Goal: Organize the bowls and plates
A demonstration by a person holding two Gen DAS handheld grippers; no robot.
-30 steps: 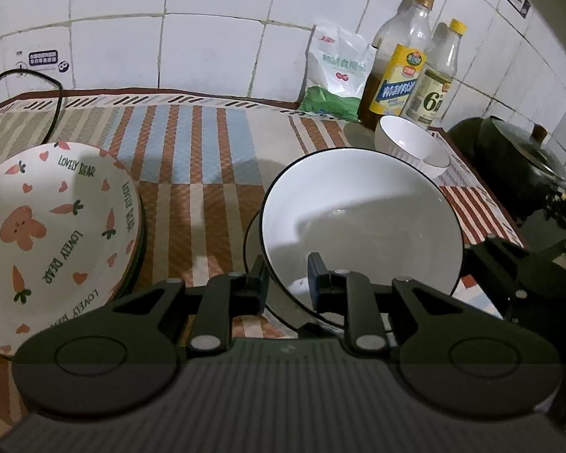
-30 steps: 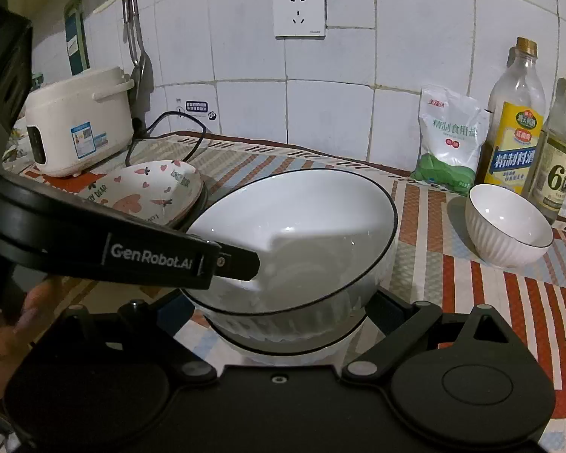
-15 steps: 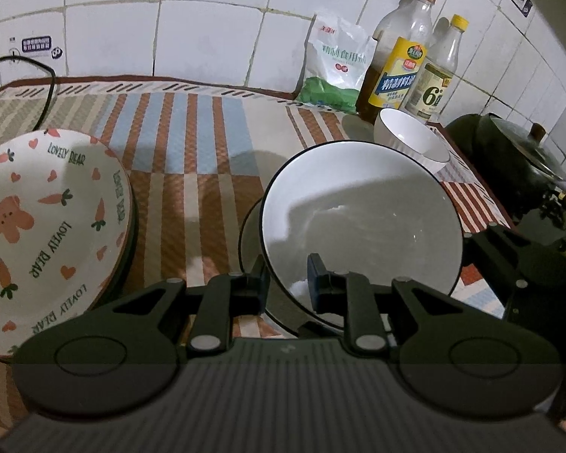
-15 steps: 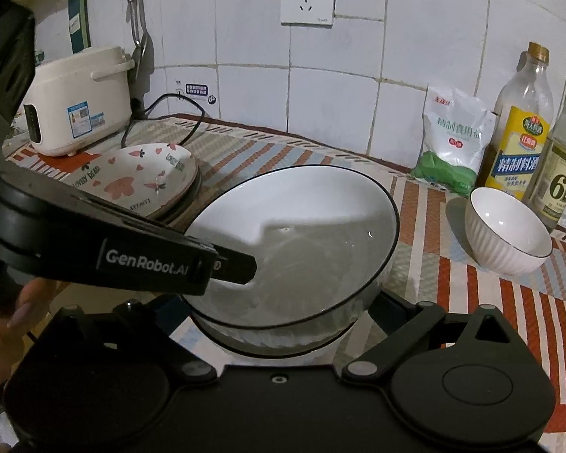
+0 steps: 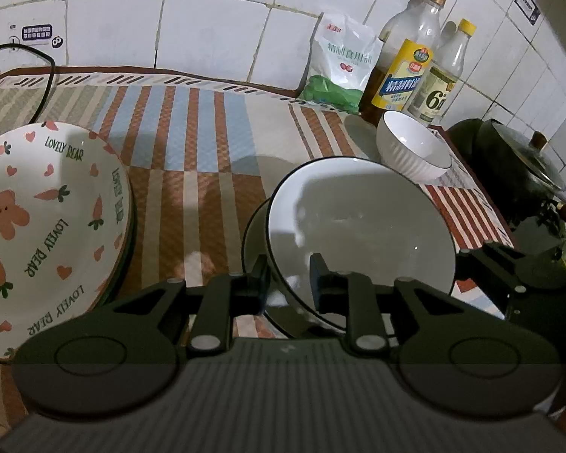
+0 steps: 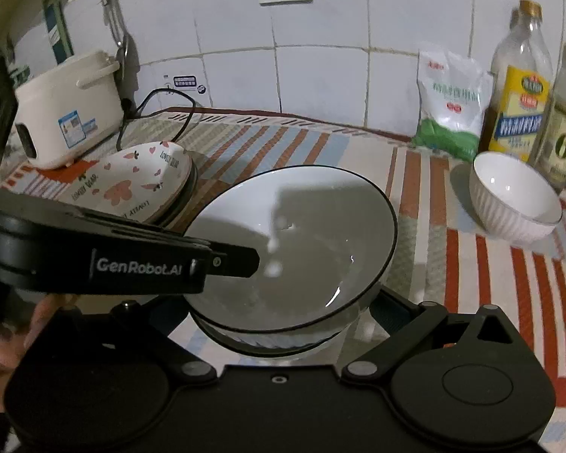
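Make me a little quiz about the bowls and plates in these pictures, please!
1. True or false: the black-rimmed bowl lies upside down.
2. Which words are printed on the carrot-patterned dish? A) Lovely Bear B) Happy Cat C) Sweet Bunny
3. Fill in: the small white ribbed bowl stands just in front of the ___.

Key: 1 false, it is tilted with its opening facing up. 2 A. 3 bottles.
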